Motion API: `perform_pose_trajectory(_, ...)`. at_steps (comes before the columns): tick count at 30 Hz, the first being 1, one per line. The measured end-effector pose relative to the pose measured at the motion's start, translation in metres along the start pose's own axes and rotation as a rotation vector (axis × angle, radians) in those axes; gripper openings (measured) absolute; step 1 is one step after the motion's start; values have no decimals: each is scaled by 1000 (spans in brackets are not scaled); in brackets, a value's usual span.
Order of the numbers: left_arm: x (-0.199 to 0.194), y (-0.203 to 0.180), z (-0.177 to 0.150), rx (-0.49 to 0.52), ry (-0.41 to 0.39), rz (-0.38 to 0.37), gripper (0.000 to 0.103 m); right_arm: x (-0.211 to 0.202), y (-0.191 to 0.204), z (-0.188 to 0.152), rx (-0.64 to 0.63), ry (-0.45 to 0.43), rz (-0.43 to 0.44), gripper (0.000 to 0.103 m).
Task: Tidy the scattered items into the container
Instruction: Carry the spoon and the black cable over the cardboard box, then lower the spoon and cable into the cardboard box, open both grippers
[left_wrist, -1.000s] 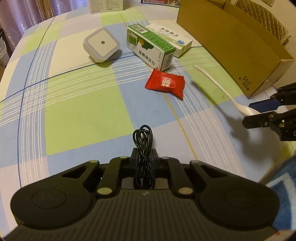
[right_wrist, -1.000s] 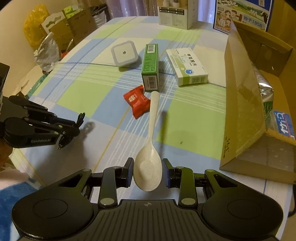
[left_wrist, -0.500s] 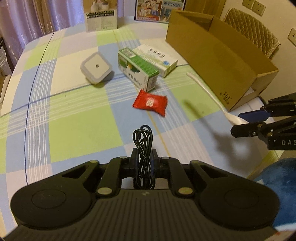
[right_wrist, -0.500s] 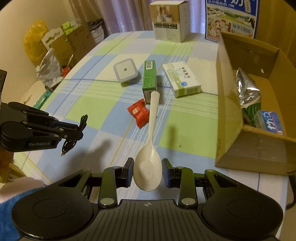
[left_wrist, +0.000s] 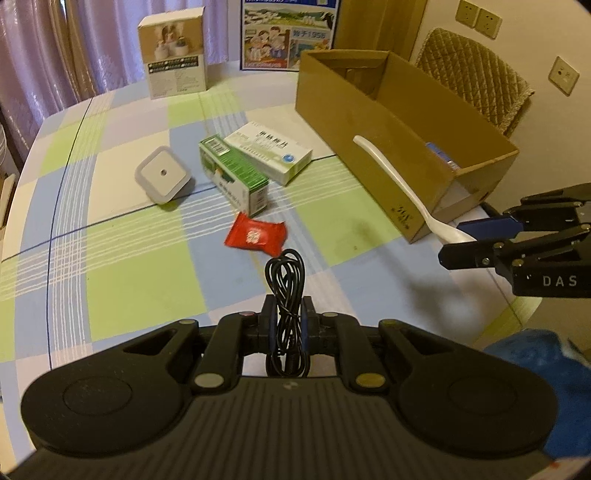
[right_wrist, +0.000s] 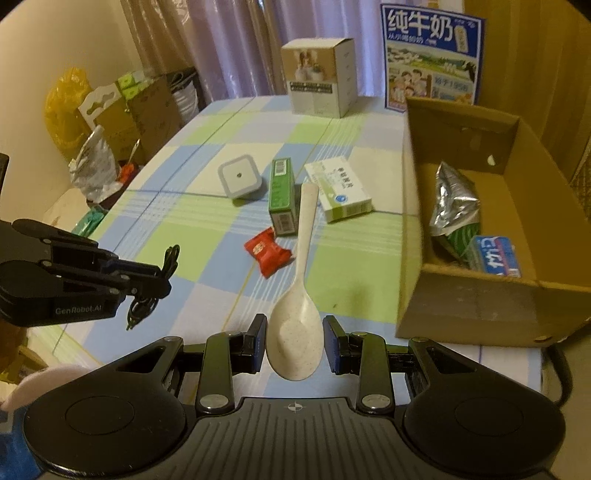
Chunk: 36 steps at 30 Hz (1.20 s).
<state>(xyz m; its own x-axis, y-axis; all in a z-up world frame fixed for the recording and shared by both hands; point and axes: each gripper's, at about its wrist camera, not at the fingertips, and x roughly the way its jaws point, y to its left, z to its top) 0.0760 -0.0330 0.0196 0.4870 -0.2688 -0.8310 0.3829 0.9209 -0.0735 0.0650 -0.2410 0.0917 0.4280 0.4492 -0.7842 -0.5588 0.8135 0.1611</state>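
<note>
A home dining room — the tabletop (left_wrist: 122, 280) wears a checked blue-and-green cloth, purple curtains (right_wrist: 229, 48) hang behind it, and a quilted chair back (left_wrist: 476, 70) stands beneath wall sockets (left_wrist: 478, 20). Bags and cardboard boxes (right_wrist: 110, 114) crowd the corner — plain domestic clutter.

Left gripper (left_wrist: 286, 318) raised above the table, jaws pinched tight on a coiled black cable (left_wrist: 286, 286) (loops standing upright between the pads). Right gripper (right_wrist: 294, 343) likewise aloft, clamped on the bowl of a white spoon (right_wrist: 300, 291), handle pointing forward.
</note>
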Motion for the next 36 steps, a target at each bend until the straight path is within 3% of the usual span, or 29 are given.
perform_pose_trajectory(18,-6,-77,54,64,-64,-98,9,-56,-59,12,74,-112,-83,30)
perform_pose_trajectory(36,30,-145,125,97,-96,-200,9,-76,-142,34,122,-155,-182,30)
